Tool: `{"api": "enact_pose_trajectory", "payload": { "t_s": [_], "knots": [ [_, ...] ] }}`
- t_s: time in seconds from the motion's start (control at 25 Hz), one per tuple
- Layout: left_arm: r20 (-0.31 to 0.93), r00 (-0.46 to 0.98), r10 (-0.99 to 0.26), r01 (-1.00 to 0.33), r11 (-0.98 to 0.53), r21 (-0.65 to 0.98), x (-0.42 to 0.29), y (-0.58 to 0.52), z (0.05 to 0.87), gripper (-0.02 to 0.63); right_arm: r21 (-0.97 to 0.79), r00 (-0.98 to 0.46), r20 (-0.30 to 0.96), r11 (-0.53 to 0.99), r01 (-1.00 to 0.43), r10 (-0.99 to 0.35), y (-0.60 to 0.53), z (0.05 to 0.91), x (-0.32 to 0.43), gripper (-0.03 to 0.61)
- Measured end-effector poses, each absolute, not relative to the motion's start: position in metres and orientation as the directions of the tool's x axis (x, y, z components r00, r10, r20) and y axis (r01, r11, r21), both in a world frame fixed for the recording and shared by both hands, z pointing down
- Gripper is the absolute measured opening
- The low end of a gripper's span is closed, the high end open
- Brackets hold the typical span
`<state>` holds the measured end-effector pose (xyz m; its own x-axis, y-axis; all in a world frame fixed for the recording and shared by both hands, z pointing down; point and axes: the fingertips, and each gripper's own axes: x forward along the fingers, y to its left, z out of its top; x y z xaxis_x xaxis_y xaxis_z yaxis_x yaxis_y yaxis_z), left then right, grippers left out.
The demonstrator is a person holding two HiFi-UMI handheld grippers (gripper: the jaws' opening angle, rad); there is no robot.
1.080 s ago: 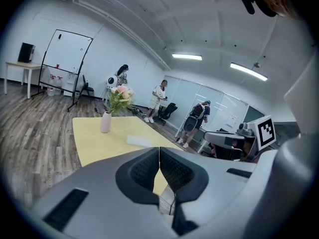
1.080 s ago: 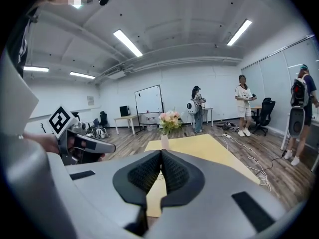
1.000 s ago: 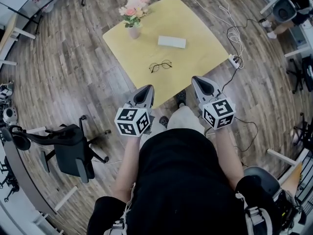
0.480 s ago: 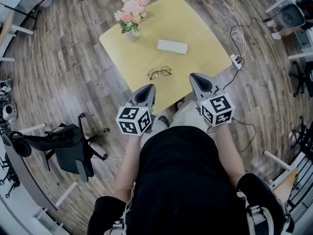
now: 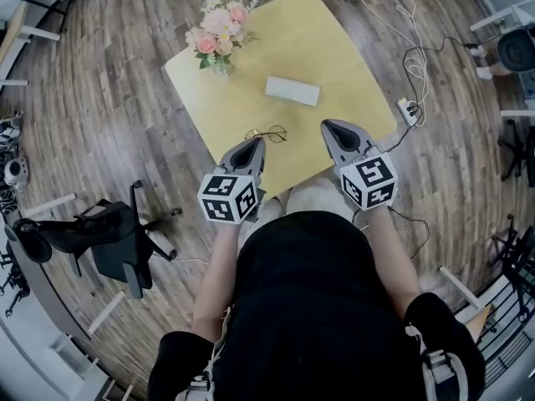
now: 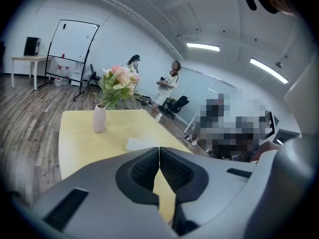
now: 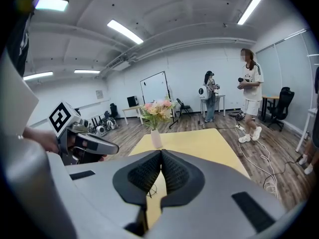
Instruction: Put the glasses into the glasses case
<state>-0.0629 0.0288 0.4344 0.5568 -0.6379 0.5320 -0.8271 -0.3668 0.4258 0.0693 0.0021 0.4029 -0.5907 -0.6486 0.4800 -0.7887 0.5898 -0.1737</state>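
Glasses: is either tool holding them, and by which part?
Nothing is held. The left tool and right tool are both shut with nothing between their jaws; the glasses lie on the table.

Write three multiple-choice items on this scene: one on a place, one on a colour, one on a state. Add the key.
1. Where are the glasses relative to the glasses case?
A. Inside it
B. On the table, nearer the person than it
C. On top of its lid

2. What colour is the tabletop?
A. Yellow
B. Black
C. Red

3. How do the left gripper and the right gripper stand?
A. Both wide open
B. Left shut on the glasses
C. Both shut, nothing between the jaws

Key:
1 B, the head view shows them lying on the tabletop between the case and the near edge.
2 A, the top is pale yellow in every view.
3 C, each gripper view shows its jaws together and empty.
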Motion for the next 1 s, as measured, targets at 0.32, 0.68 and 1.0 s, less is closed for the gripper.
{"api": "enact_pose_trajectory", "payload": {
  "t_s": [0.32, 0.68, 1.0],
  "knots": [
    [0.582, 0.514, -0.630, -0.853, -0.306, 0.422, -0.043, -0.011, 0.459, 0.025, -0.170, -0.630, 0.534, 0.658, -0.734, -0.564, -0.034, 0.432, 0.079, 0.017],
    [0.638, 0.476, -0.605, -0.876, -0.261, 0.405, -0.030, -0.038, 0.496, 0.025, -0.154, -0.647, 0.573, 0.710, -0.688, -0.503, -0.059, 0.467, 0.084, 0.017],
    [0.673, 0.444, -0.591, -0.893, -0.232, 0.386, -0.025, -0.050, 0.517, 0.025, -0.148, -0.642, 0.613, 0.731, -0.666, -0.461, -0.073, 0.494, 0.088, 0.067]
  ]
}}
